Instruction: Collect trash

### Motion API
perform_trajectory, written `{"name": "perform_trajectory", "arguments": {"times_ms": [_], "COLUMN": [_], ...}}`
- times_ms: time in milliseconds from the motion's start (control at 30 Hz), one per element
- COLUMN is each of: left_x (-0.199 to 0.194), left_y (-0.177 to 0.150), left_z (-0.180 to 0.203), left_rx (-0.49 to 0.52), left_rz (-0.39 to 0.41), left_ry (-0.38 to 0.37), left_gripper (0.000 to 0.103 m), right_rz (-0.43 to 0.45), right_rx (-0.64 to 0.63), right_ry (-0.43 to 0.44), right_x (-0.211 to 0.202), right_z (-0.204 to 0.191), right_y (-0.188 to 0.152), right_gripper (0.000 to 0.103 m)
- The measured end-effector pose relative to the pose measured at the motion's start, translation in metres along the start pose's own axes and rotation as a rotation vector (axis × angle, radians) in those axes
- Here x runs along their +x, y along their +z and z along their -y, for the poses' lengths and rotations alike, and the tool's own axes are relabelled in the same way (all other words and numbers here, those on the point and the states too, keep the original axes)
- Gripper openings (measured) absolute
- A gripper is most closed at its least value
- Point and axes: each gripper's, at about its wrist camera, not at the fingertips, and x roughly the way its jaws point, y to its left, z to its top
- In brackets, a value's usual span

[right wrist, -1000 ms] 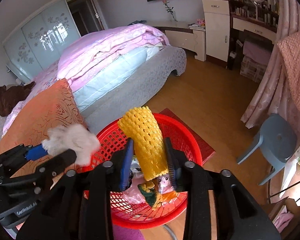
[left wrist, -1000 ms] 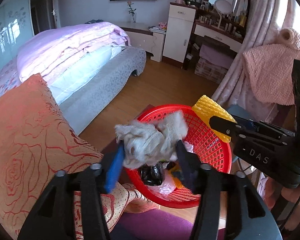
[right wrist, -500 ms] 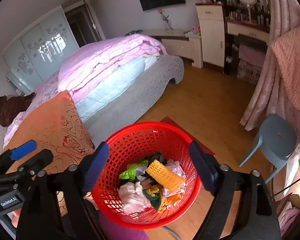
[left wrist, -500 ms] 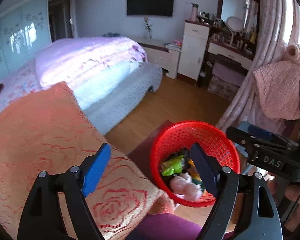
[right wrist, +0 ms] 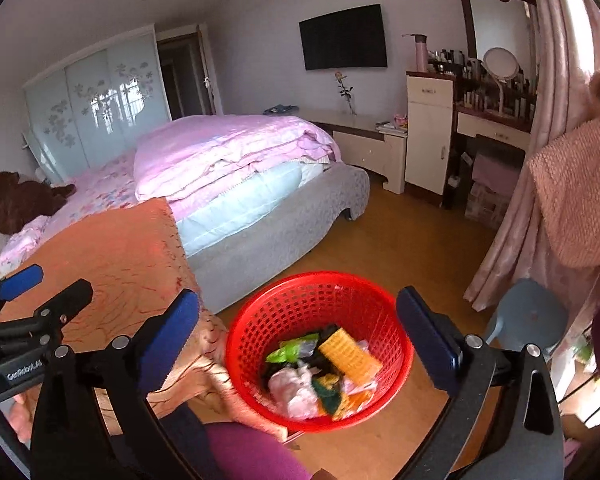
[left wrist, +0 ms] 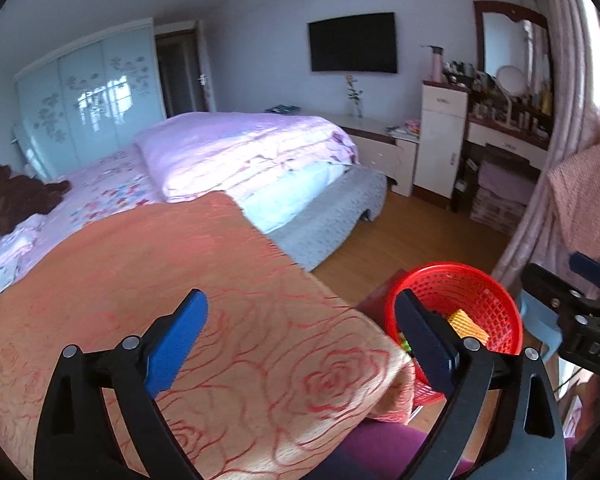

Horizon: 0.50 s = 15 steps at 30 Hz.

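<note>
Both grippers' jaws just opened wide, empty; red mesh basket holds yellow foam net, crumpled wrappers.

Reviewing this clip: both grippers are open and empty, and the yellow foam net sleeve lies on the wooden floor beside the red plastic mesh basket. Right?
Not quite. The yellow foam net sleeve lies inside the red plastic mesh basket, on top of the other trash, not on the floor; the right wrist view shows it. The left gripper and right gripper are indeed open and empty, their jaws having just been opening.

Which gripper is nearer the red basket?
Right. The right gripper hangs open directly over the red basket; the left gripper, also open, is off over the orange bedspread.
</note>
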Motion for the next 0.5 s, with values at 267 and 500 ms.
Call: {"name": "perform_trajectory", "arguments": {"times_ms": [267, 500], "left_x": [-0.012, -0.016], "left_y": [-0.015, -0.021], "left_z": [-0.017, -0.021], "left_rx": [-0.031, -0.039], "left_rz": [0.002, -0.003], "left_ry": [0.033, 0.040], "left_gripper": [0.092, 0.092], "right_rz": [0.014, 0.039], "right_rx": [0.038, 0.015], "right_ry": [-0.034, -0.039], "right_x": [-0.014, -0.019], "right_z": [-0.007, -0.012], "right_y": [-0.010, -0.014], "right_gripper": [0.096, 0.096]}}
